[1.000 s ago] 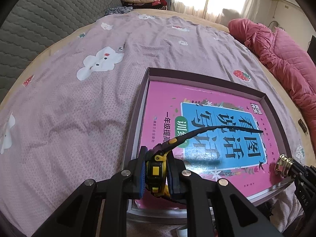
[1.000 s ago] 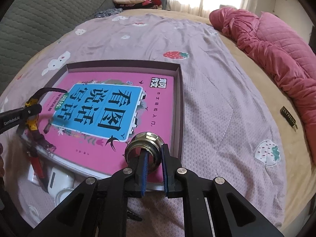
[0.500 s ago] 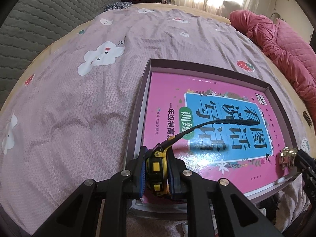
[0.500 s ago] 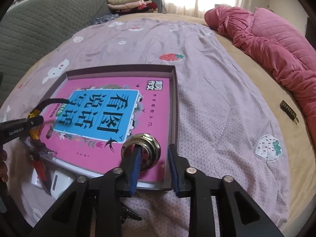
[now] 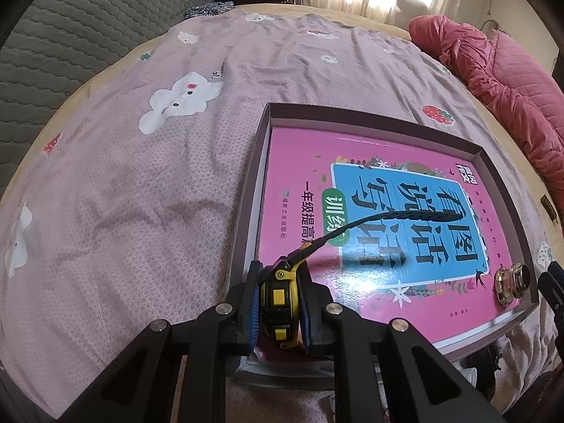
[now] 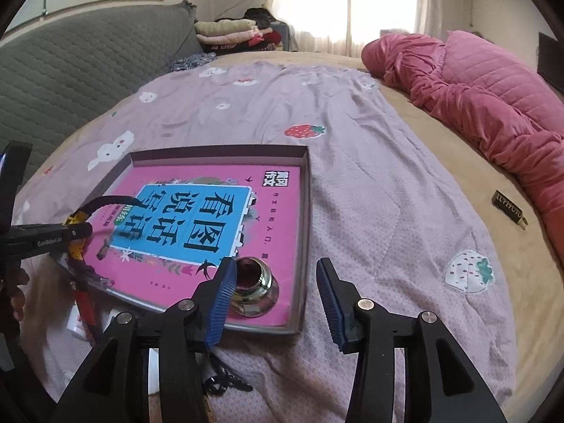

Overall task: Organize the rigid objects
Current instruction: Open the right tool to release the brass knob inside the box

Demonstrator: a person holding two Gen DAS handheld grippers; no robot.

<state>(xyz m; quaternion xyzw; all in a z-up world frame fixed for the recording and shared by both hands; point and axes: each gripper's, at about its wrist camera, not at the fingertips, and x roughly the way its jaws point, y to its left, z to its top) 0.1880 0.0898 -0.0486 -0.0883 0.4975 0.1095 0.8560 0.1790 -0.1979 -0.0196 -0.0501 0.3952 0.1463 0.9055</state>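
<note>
My left gripper (image 5: 280,305) is shut on a yellow and black tape measure (image 5: 278,292), held over the near left corner of a shallow dark box (image 5: 370,120). The tape measure's black strap (image 5: 387,216) arcs over the pink book (image 5: 387,183) that lies in the box. A brass knob (image 6: 253,285) rests on the book (image 6: 211,211) at the near right corner. My right gripper (image 6: 275,278) hovers just behind the knob, its jaws opening. The knob sits beside the left pad and neither pad presses on it.
The box (image 6: 305,211) lies on a lilac printed sheet. A pink quilt (image 6: 476,98) is heaped at the right, with a small dark tag (image 6: 509,208) near it. A grey padded headboard (image 6: 70,70) and folded clothes (image 6: 229,33) stand behind. A red-handled tool (image 6: 84,303) and a black chain (image 6: 225,380) lie by the box's near edge.
My right gripper's jaws have spread apart and let go of the brass knob, which now rests on the book. The gripper drew back a little. The left gripper still holds the tape measure.
</note>
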